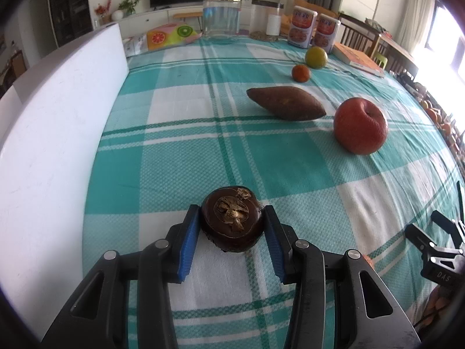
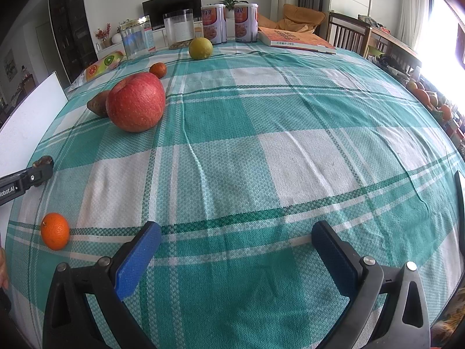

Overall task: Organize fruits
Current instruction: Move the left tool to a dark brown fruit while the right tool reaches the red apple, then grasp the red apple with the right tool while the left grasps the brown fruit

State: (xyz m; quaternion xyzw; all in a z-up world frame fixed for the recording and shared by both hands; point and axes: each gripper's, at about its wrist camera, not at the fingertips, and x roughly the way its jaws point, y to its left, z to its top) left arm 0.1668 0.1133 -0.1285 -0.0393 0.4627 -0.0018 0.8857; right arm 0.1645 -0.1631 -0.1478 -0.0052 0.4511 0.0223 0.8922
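Observation:
My left gripper is shut on a dark brown water chestnut low over the checked tablecloth. Beyond it lie a sweet potato, a red apple, a small tangerine and a yellow-green citrus. My right gripper is open and empty over bare cloth. In the right wrist view the apple is at the left with the sweet potato behind it, an orange tangerine lies near left, and the left gripper's finger shows at the left edge.
A white board runs along the table's left side. At the far edge stand a clear jar, a second jar, two cans, a book and a fruit-print packet. Chairs stand beyond at the right.

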